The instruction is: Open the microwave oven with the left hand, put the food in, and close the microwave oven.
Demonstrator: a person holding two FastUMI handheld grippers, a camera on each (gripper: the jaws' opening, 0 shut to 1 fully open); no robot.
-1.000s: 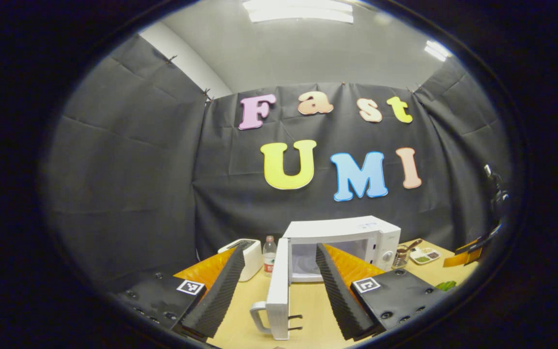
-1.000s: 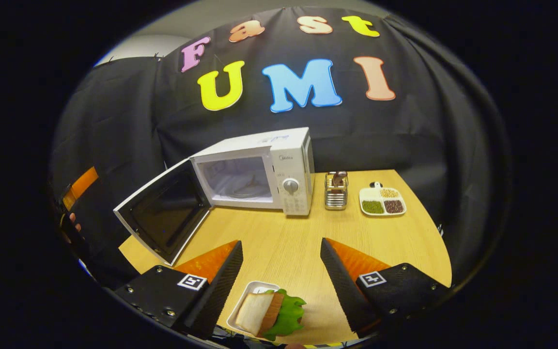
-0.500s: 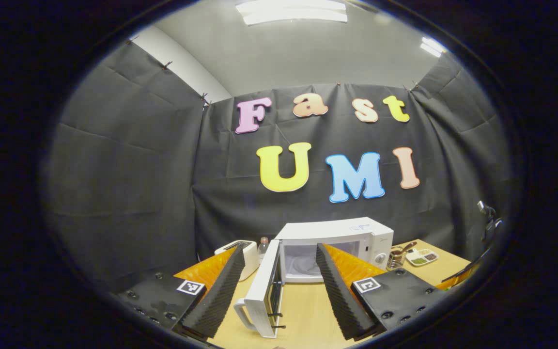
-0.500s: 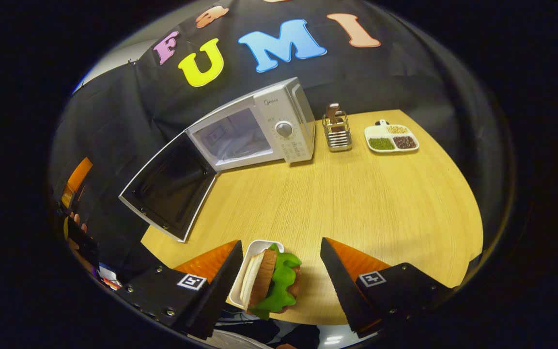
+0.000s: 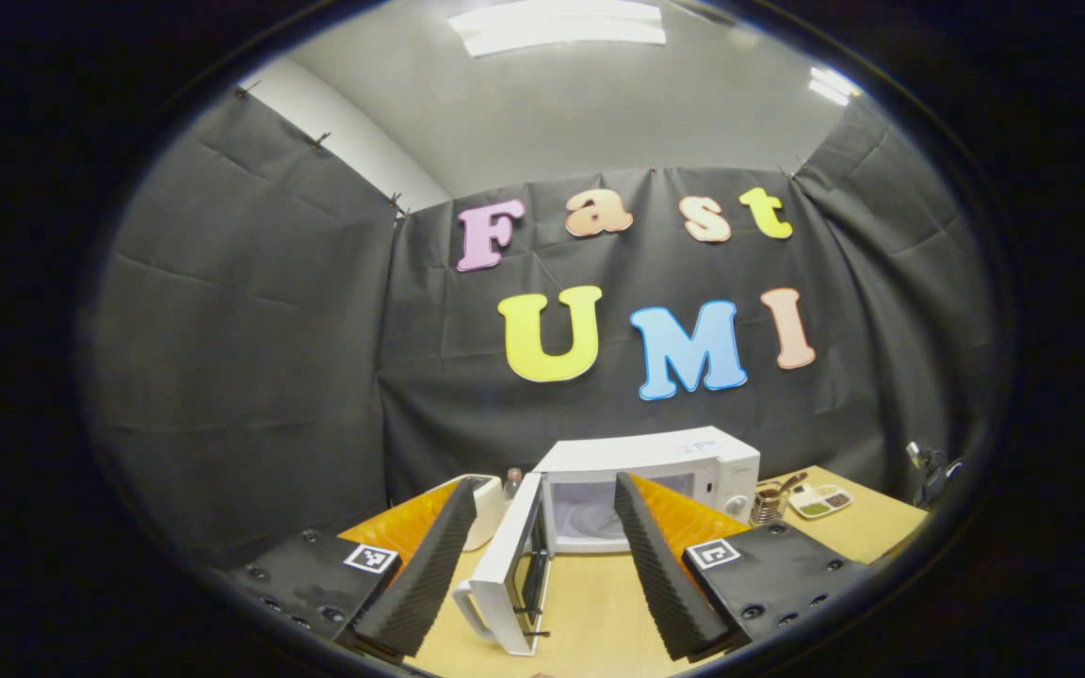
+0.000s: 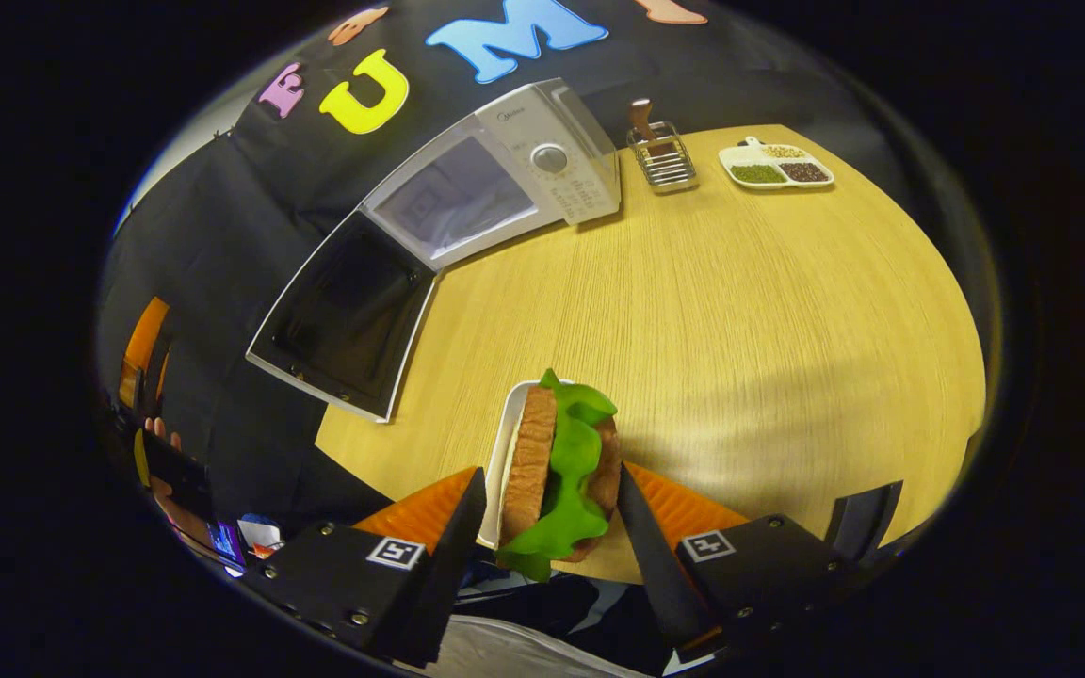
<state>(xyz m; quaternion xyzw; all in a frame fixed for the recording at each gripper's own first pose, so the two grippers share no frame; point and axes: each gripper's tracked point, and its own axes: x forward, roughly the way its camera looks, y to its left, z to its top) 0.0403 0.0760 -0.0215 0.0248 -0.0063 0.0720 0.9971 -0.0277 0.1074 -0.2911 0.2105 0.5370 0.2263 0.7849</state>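
The white microwave (image 5: 646, 466) stands at the back of the wooden table (image 6: 740, 311) with its door (image 5: 510, 574) swung wide open to the left. My left gripper (image 5: 542, 482) hangs open in front of the door, holding nothing. In the right gripper view the microwave (image 6: 505, 160) and its dark-lined door (image 6: 345, 320) lie far ahead. A sandwich with green lettuce (image 6: 561, 461) rests on a small white plate (image 6: 503, 452) near the table's front edge. My right gripper (image 6: 550, 471) straddles it, one finger close on each side. Whether the fingers press on it is hidden.
A wire utensil holder (image 6: 660, 155) and a divided dish of grains (image 6: 776, 167) stand right of the microwave. A toaster (image 5: 481, 508) and a bottle (image 5: 511, 480) sit to its left. A hand (image 6: 156, 433) with the other gripper is at the far left.
My right gripper came down and forward until the sandwich lay between its fingers, and the fingers narrowed slightly. The left gripper drew back a little, and the door stands wider.
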